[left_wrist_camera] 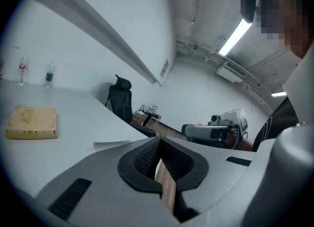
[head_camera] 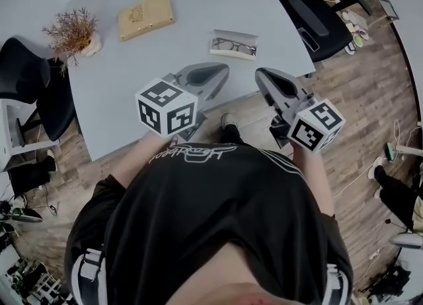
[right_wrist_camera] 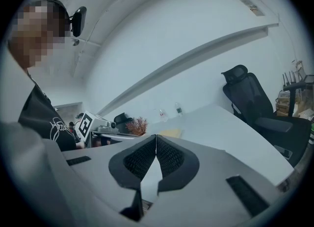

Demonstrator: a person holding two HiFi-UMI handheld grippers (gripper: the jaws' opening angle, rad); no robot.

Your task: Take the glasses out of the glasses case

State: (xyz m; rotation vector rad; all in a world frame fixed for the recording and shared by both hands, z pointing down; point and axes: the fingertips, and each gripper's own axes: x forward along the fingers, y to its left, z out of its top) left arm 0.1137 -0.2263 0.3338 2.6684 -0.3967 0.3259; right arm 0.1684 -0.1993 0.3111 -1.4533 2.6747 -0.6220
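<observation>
The person holds both grippers low in front of the chest, side by side. The left gripper (head_camera: 213, 74) points forward and a little to the right. The left marker cube (head_camera: 166, 107) sits at its rear, over the left forearm (head_camera: 132, 158). Its jaws are pressed together, pads meeting at the tips. The right gripper (head_camera: 262, 74) points forward and slightly left, its tip near the other's but apart. The right marker cube (head_camera: 316, 124) sits at its rear, above the right forearm (head_camera: 318, 173). Its jaws also meet tip to tip.
</observation>
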